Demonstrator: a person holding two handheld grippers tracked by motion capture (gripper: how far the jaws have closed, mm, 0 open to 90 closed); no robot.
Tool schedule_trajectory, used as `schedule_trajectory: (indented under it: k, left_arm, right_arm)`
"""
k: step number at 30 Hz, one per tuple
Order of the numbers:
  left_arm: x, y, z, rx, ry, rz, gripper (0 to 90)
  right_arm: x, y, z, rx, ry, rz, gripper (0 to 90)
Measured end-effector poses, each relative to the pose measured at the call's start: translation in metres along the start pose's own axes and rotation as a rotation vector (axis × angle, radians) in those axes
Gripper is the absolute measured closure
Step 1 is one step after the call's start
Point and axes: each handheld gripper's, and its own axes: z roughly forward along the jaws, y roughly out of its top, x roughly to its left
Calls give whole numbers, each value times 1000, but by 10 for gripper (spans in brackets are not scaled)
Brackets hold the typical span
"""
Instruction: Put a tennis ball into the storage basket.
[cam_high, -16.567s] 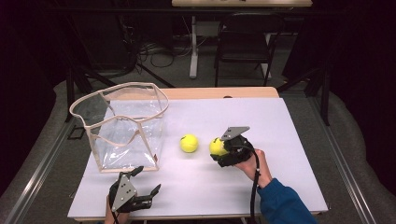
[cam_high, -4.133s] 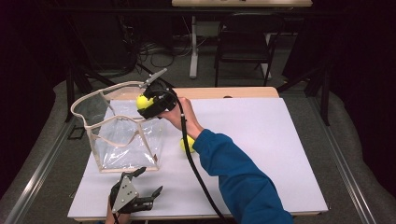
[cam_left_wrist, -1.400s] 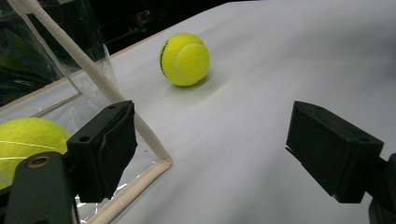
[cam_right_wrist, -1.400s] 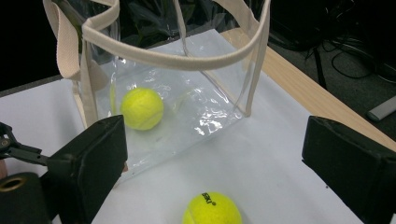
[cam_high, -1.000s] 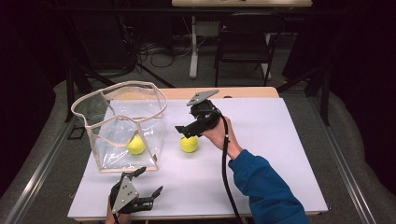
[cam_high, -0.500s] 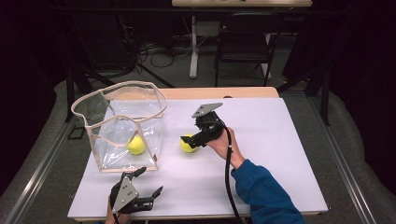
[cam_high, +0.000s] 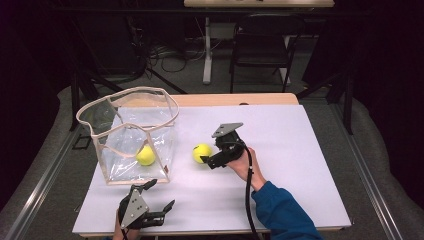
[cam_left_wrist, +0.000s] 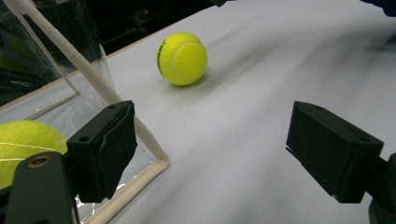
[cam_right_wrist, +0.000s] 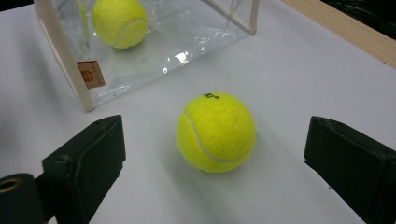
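Right gripper (cam_high: 206, 161) jaws apart, lined up on the loose tennis ball (cam_high: 202, 152) mid-table, not clamped yet. Left gripper (cam_high: 161, 199) idle, jaws apart, at near edge. One ball (cam_high: 145, 155) already in the clear bag (cam_high: 150, 97) at left; second left to grab and drop in.

Fuzzy yellow felt on the ball (cam_right_wrist: 215, 132), matt and slightly napped, sitting on a smooth matt white bench (cam_high: 300, 150) with a bare wood edge at the back. The bag (cam_high: 127, 135) is glossy clear plastic trimmed in pale cloth tape, and the right claw (cam_right_wrist: 215, 172) shows dull black plastic pads.
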Motion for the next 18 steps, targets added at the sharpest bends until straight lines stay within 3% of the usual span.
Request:
schedule_trajectory:
  k: [18]
  left_arm:
    - [-1,0,-1,-4,-2,5,161]
  right_arm:
    - [2,-12,2,16,-24,-1,44]
